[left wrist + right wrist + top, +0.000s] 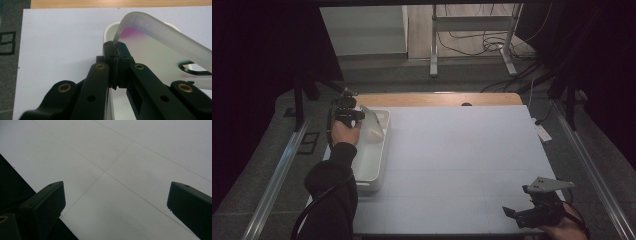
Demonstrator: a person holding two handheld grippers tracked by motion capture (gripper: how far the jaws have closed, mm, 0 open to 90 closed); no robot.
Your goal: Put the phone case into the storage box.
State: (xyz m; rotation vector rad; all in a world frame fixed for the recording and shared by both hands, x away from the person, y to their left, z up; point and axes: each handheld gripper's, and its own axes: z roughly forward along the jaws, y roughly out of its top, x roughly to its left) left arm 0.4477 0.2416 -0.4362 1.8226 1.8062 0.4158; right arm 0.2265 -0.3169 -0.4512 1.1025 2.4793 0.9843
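Observation:
My left gripper (358,114) (116,48) is shut on the edge of a translucent plastic board (373,125) (160,47) with rounded corners and a slot handle. The board is tilted above the far end of a white rectangular tub (381,167) (109,28) at the table's left side. Near the front right corner, my right gripper (516,209) (116,192) hovers open over bare table, nothing between its jaws.
A white sheet with faint grid lines (462,150) (130,157) covers the table, with a wooden strip (437,99) along its far edge. Beyond it stand a metal frame (472,35) and floor cables (492,42). Metal rails run along both sides.

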